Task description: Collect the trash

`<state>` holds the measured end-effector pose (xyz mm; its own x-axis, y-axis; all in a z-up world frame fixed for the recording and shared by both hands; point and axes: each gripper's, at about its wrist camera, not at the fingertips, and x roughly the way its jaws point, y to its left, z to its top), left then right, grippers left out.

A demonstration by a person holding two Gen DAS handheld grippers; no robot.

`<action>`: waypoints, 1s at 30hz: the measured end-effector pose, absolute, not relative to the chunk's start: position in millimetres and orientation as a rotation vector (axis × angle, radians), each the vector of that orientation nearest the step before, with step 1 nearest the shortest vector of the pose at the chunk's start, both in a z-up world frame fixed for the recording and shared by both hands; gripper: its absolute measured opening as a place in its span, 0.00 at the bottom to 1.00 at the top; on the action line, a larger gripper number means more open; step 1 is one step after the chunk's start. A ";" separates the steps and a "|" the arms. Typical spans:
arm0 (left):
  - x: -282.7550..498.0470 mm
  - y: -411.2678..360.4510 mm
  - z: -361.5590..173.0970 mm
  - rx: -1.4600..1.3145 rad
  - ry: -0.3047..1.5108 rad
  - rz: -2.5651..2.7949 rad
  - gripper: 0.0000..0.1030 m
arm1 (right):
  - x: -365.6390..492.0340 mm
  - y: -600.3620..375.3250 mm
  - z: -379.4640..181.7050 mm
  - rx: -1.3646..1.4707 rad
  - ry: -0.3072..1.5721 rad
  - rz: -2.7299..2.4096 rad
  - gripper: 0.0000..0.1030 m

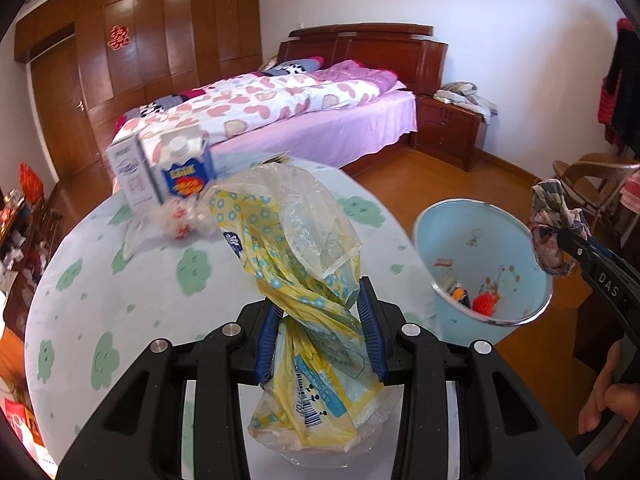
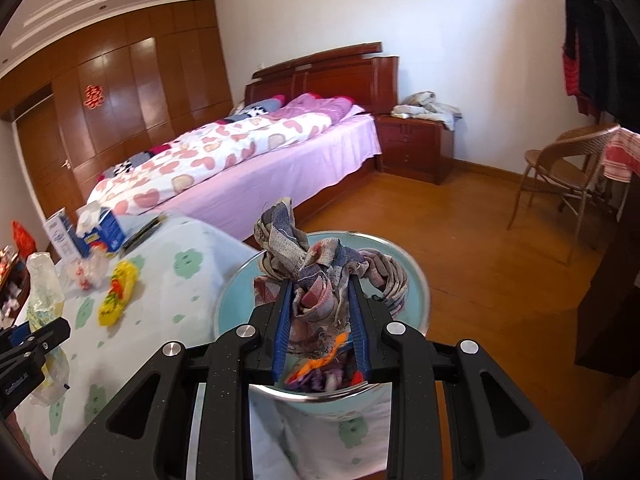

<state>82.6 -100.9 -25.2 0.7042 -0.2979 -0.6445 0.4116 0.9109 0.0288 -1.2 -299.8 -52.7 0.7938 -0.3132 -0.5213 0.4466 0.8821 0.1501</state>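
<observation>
My left gripper [image 1: 320, 320] is shut on a twisted yellow and clear plastic bag [image 1: 296, 240], which it holds above the table [image 1: 120, 280]. My right gripper [image 2: 320, 292] is shut on a crumpled patterned rag [image 2: 316, 264] right over the mouth of a light blue bin [image 2: 416, 300]. The bin [image 1: 460, 240] stands beside the table's right edge and holds some orange and red scraps. Seen from the left wrist, the right gripper [image 1: 560, 240] carries the rag [image 1: 550, 232] at the bin's far right rim. The left gripper [image 2: 48, 334] and its bag [image 2: 44, 280] show at the left edge of the right wrist view.
On the table lie two cartons [image 1: 176, 168], a crumpled clear wrapper with red print [image 1: 180, 220] and a yellow wrapper [image 2: 118, 292]. A bed [image 2: 240, 168], a nightstand [image 2: 416, 148] and a wicker chair [image 2: 560, 168] stand beyond on the wooden floor.
</observation>
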 end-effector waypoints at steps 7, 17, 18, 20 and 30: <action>86.4 -129.2 -23.3 0.197 0.678 -0.443 0.36 | -4.9 -323.7 -53.0 0.305 0.494 -0.459 0.27; 94.4 -165.5 -23.8 0.213 0.680 -0.490 0.36 | 0.9 -344.9 -58.6 0.313 0.500 -0.505 0.28; 94.7 -168.1 -24.4 0.215 0.681 -0.493 0.36 | 2.8 -347.2 -60.8 0.317 0.507 -0.508 0.28; 95.7 -177.6 -26.0 0.223 0.684 -0.503 0.36 | 5.6 -351.3 -64.0 0.325 0.522 -0.506 0.28; 99.8 -223.6 -40.2 0.254 0.725 -0.554 0.36 | 12.2 -369.3 -79.5 0.355 0.583 -0.503 0.28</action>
